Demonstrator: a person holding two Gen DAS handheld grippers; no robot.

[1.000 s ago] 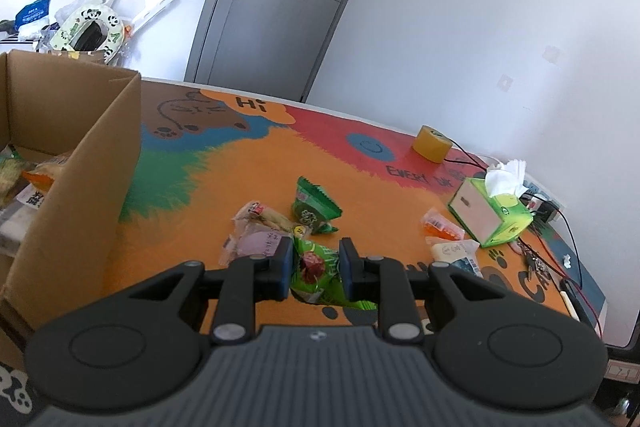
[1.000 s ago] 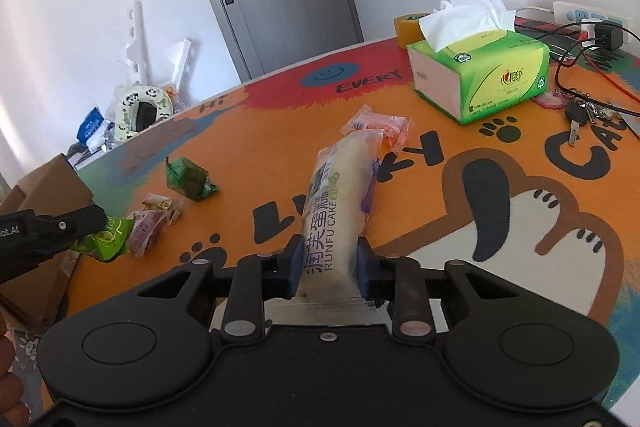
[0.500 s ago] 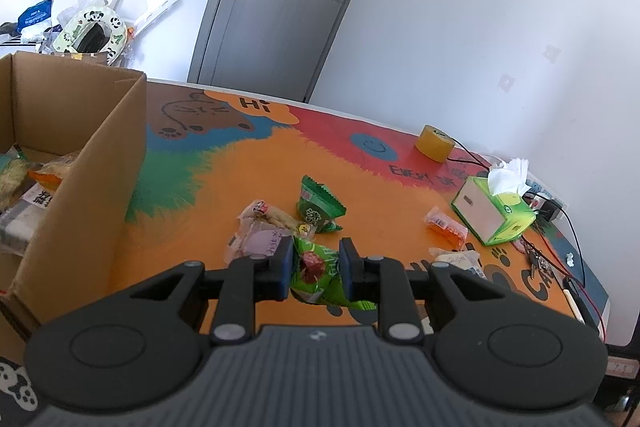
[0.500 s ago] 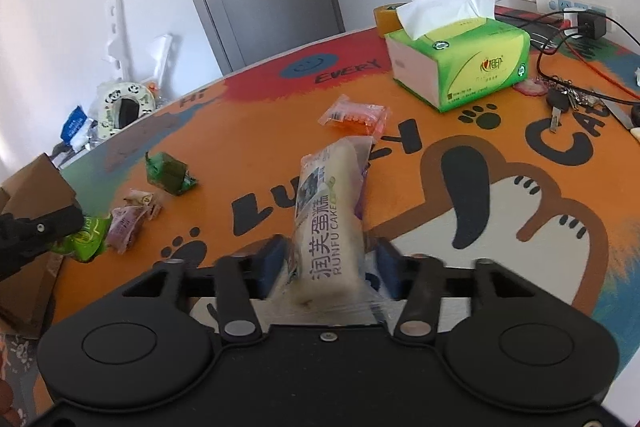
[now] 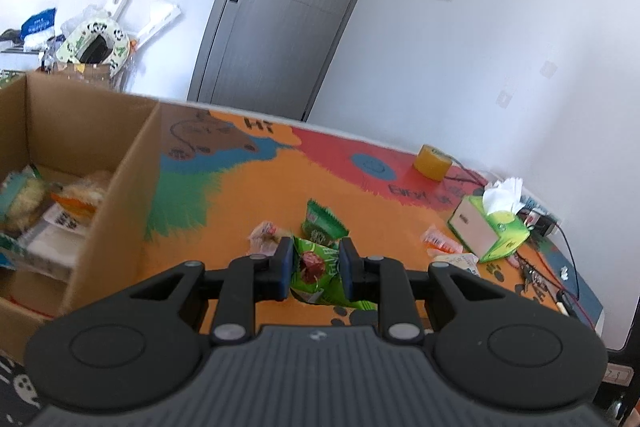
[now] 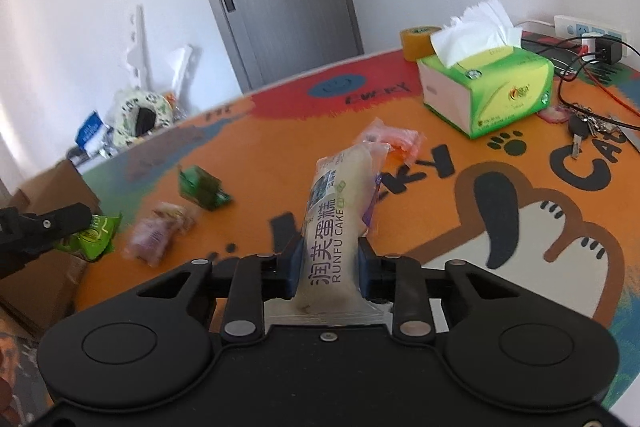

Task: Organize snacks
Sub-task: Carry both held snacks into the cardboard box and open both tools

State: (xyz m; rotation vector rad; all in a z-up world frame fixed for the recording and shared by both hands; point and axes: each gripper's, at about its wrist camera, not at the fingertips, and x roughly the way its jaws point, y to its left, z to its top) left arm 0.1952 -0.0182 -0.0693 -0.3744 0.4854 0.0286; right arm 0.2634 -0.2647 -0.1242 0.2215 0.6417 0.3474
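Snacks are mid-sort: two are lifted, the rest lie loose on the mat, and some are already in the cardboard box (image 5: 120, 187).

Nearest, L gripper (image 5: 314, 269) is clamped on a green snack packet (image 5: 316, 267), pads pinching both sides and the pack hanging clear of the mat, just right of the box wall. Probably held up so it clears the rim for a drop-in. The box already holds several wrapped snacks, so it looks like the collection point.

R gripper (image 6: 329, 269) is closed on the RUNFU cake pack (image 6: 334, 223), gripped near its lower end, so the long pack sticks up and fwd, slightly tilted. End grip means it may droop or swing; the wrapper is soft and slippery.

Farther from the box, on the table mat (image 5: 248, 203): a pale pink-wrapped snack (image 6: 160, 231), a dark green packet (image 6: 202, 187) just beyond it, then an orange sachet (image 6: 394, 143) toward the tissue box (image 6: 488, 95).

Well away from the box, past the tissue box: tape roll (image 5: 432, 163), keys (image 6: 580, 131), cables and a charger near the wall. Not snacks, so presumably left alone.

Judgement: roughly halfway; both held packs still need to go into the box.
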